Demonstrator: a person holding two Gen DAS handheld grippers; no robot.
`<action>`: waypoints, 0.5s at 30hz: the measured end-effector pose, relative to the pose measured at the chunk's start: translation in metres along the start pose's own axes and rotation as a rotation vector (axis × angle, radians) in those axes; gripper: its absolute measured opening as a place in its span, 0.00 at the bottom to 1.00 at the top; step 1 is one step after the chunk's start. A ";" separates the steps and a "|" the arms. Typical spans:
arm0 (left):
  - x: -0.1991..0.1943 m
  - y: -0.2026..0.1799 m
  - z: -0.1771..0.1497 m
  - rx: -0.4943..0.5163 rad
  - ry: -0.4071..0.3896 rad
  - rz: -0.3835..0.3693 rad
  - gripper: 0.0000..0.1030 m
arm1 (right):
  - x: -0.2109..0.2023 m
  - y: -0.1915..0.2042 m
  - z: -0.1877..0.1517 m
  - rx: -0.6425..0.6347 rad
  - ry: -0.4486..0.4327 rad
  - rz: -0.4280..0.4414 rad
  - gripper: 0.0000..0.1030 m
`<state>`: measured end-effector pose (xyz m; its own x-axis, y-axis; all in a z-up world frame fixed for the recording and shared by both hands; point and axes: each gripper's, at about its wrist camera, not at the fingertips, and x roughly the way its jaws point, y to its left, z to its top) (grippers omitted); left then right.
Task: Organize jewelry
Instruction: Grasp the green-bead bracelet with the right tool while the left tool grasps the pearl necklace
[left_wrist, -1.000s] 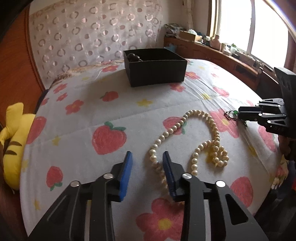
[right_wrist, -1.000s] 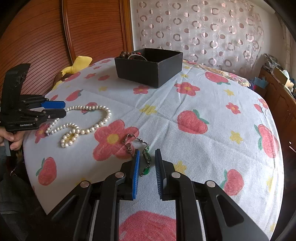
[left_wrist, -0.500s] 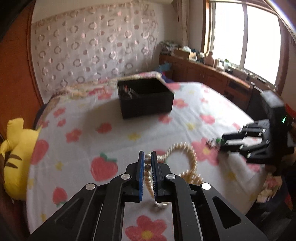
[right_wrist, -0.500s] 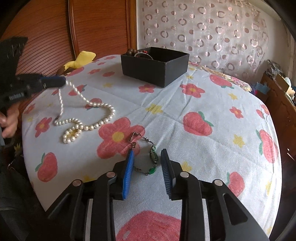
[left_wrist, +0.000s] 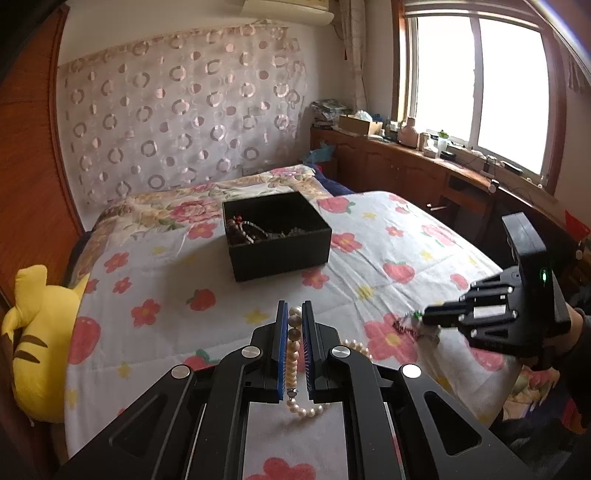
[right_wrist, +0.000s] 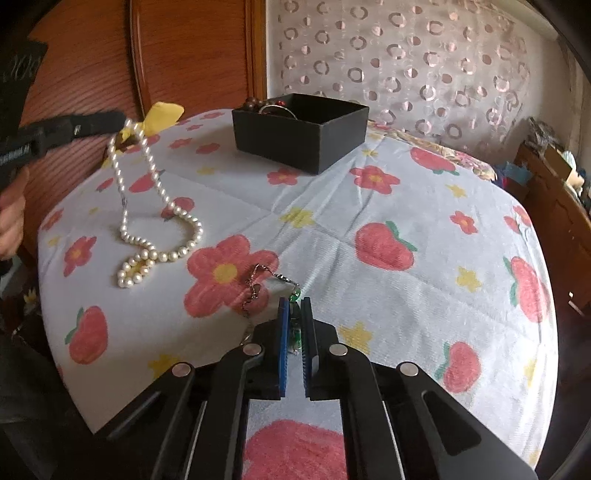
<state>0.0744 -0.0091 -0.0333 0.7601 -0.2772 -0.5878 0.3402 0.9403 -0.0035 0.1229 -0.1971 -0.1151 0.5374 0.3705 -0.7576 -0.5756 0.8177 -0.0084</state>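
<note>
Cream pearl necklace (right_wrist: 159, 206), black box (left_wrist: 277, 236), white bedsheet (right_wrist: 332, 229) with red flowers, strawberries, yellow stars

A pearl necklace (right_wrist: 157, 206) of cream beads hangs by one end in the air at the left, its lower loops heaped on the flowered bedspread (right_wrist: 369, 206). Right of it, near the front edge, a thin metal chain (right_wrist: 255, 284) with green stones lies partly lifted. Far back stands an open black box (right_wrist: 306, 136) with dark beads and a ring inside.
</note>
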 end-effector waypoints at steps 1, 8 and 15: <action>0.000 0.000 0.004 0.002 -0.006 -0.001 0.06 | 0.000 0.000 0.000 -0.007 -0.001 -0.004 0.07; -0.002 0.001 0.038 0.004 -0.052 0.002 0.06 | -0.024 -0.003 0.023 -0.026 -0.082 -0.009 0.07; -0.008 -0.001 0.082 0.021 -0.113 0.010 0.06 | -0.047 -0.007 0.065 -0.060 -0.164 -0.040 0.07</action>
<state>0.1140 -0.0237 0.0378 0.8208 -0.2891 -0.4927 0.3426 0.9393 0.0196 0.1419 -0.1916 -0.0373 0.6514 0.4092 -0.6389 -0.5850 0.8071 -0.0795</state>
